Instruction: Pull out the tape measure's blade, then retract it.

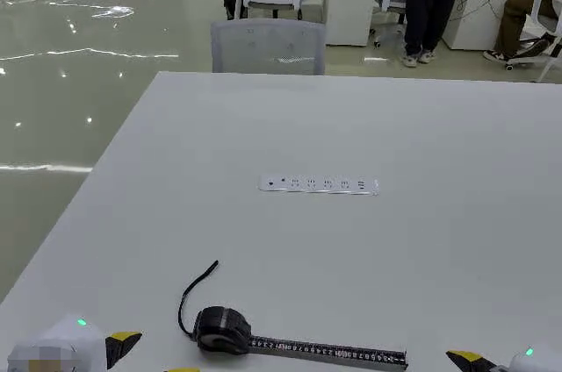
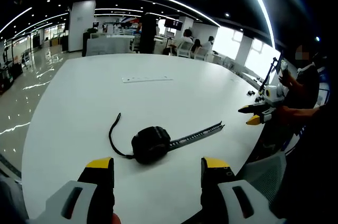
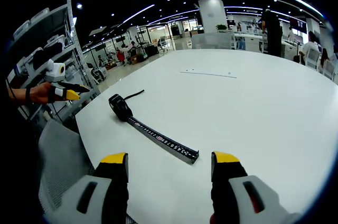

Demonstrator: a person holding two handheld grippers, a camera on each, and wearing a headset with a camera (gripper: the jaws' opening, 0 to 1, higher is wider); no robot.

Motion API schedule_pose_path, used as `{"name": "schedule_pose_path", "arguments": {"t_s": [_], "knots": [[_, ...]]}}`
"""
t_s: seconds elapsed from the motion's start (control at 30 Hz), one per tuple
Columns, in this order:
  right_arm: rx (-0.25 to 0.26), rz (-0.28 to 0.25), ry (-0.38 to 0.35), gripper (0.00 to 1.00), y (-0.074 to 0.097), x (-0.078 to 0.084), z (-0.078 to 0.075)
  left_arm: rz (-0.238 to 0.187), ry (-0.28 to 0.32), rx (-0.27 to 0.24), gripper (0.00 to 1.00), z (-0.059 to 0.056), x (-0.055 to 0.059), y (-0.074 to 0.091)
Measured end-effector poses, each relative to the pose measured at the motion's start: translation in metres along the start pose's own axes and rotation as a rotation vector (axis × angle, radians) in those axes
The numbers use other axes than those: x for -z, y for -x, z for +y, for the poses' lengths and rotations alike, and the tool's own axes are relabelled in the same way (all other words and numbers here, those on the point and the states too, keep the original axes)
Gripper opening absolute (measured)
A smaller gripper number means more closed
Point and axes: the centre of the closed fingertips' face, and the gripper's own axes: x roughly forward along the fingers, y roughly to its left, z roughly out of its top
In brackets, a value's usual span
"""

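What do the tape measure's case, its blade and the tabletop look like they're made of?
Case: matte black, probably plastic or rubber; no glints. Blade: thin flat dark strip with pale printed marks, likely coated metal. Tabletop: smooth white, faint sheen, likely laminate.

The tape measure's blade (image 3: 163, 140) carries a row of printed scale digits and tick marks, too small to read reliably. Nothing else is legible.

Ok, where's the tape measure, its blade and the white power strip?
tape measure (image 1: 221, 330), head view, on its round black case
blade (image 3: 163, 141), right gripper view, middle of the pulled-out strip
power strip (image 1: 318, 184), head view, middle of its white top
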Motion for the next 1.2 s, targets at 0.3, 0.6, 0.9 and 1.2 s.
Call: {"name": "schedule_pose_path", "arguments": {"t_s": [0.3,0.6,0.9,1.2], "knots": [[0.002,-0.005,0.011,0.64,0.002,-0.005,-0.001,-0.015,0.014,0.003,0.64,0.000,-0.002,-0.001],[0.005,-0.007,0.003,0.64,0.004,-0.003,-0.002,-0.017,0.021,0.004,0.64,-0.002,-0.002,-0.002],[0.006,-0.004,0.001,0.63,0.005,-0.001,-0.001,-0.015,0.026,0.010,0.64,-0.006,-0.003,-0.006],[-0.012,0.017,0.011,0.62,-0.002,-0.003,-0.007,-0.018,0.094,-0.005,0.64,-0.008,-0.001,-0.021]]}}
